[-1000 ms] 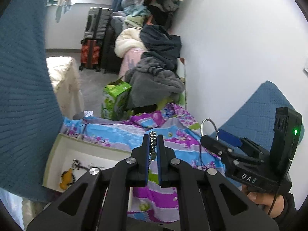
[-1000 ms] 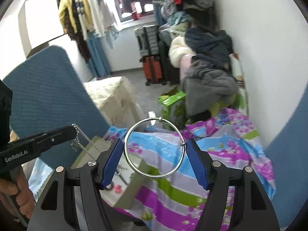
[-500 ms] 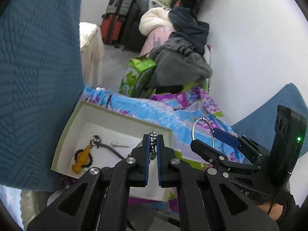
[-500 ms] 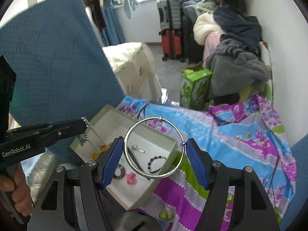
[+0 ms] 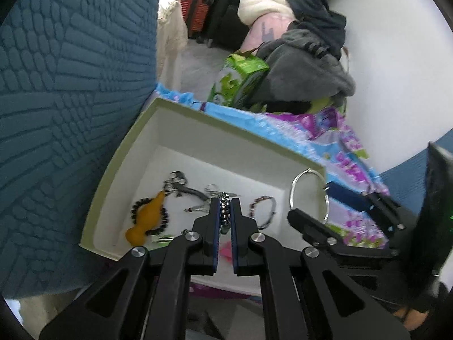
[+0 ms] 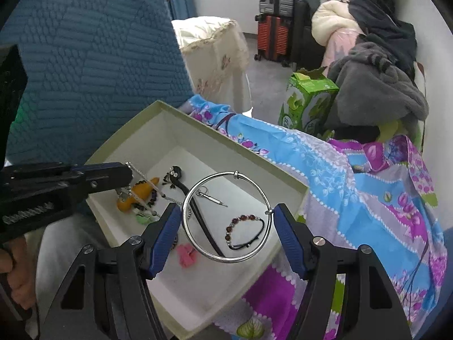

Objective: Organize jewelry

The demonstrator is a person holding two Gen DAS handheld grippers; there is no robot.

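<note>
jewelry: your right gripper (image 6: 226,221) pinches a thin round silver bangle (image 6: 226,257); your left gripper (image 5: 225,215) clamps a beaded metal chain (image 5: 225,212) above the white cardboard box (image 5: 203,141).

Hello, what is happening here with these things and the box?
A person holds tongs in each hand over an open box with jewelry in it. The left tongs are shut on a chain. The right tongs hold a silver bangle between their pads. Both pieces hang above the box, not yet put down. A bracelet and an orange pendant lie inside.
</note>
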